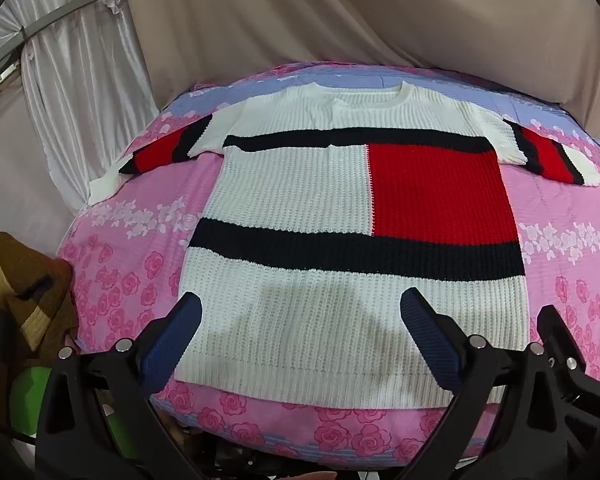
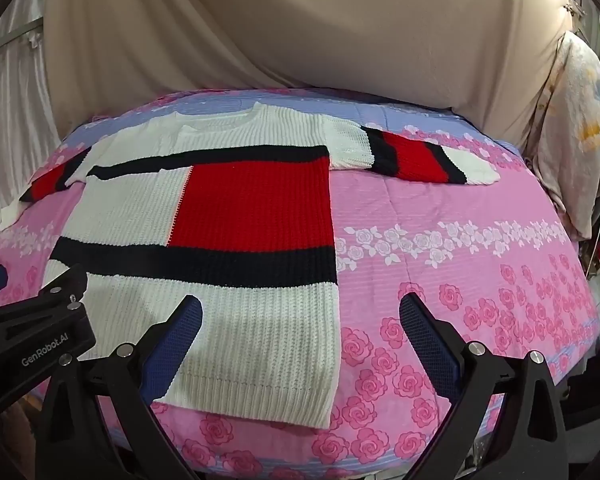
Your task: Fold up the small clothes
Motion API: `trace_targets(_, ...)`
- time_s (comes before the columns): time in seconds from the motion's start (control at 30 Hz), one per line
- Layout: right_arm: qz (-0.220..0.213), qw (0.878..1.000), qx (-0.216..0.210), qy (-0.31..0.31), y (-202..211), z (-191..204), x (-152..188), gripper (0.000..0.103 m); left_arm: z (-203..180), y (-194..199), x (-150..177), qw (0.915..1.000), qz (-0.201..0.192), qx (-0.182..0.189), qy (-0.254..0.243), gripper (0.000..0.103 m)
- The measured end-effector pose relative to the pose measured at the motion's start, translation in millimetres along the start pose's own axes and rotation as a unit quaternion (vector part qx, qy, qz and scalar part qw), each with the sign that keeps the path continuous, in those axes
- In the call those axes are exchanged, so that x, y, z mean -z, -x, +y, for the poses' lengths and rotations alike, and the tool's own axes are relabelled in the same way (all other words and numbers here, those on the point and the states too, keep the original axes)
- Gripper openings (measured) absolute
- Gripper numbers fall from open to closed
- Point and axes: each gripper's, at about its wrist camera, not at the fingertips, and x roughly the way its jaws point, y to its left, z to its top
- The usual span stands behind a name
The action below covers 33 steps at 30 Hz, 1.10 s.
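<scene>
A small knit sweater [image 1: 292, 196], white with black stripes and a red block, lies flat and face up on the pink rose bedsheet [image 1: 148, 200], sleeves spread to both sides. It also shows in the right wrist view [image 2: 204, 216]. My left gripper [image 1: 300, 320] is open and empty, above the sweater's hem at the near edge. My right gripper [image 2: 300, 320] is open and empty, over the hem's right corner and the sheet beside it. The right gripper also shows at the right edge of the left wrist view [image 1: 580, 320].
Beige drapes [image 1: 300, 20] hang behind the bed. A brown patterned cloth [image 1: 16, 292] and a green object [image 1: 32, 396] sit off the bed's left edge. A pale floral bundle [image 2: 572, 132] hangs at the right. The sheet to the sweater's right [image 2: 460, 240] is bare.
</scene>
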Motion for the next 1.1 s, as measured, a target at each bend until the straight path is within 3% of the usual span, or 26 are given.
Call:
trace_targets(0.03, -0.014, 1.000, -0.003, 0.001, 1, 0, 0, 0.097, 0, 0, 0, 1.0000, 0.000, -0.002, -0.001, 0.097)
trace_targets(0.6, 0.001, 1.000, -0.014, 0.019, 7, 21, -6, 0.097, 11, 1, 5, 0.9998, -0.001, -0.006, 0.019, 0.097)
trace_targets(1.1, 0.005, 1.000, -0.012, 0.015, -4, 3, -1, 0.097, 5, -6, 4, 0.9999, 0.002, -0.003, 0.012, 0.097)
